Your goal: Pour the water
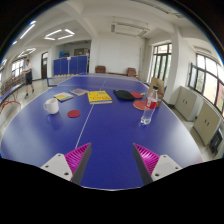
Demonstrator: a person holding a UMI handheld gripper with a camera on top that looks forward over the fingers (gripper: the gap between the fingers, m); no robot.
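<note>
Table (100,135) stretches ahead of fingers. Glass (146,116) beyond right finger (147,157); bottle (153,100) just behind it. Cup (51,105) far ahead-left. Book (99,97) ahead centre, beyond small disc (73,114).

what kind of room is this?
Probably a classroom or activity room used for table tennis: a big blue table with a white centre line, ceiling strip lights, and a wall of windows. The gripper hovers over the table, jaws open and empty.
</note>
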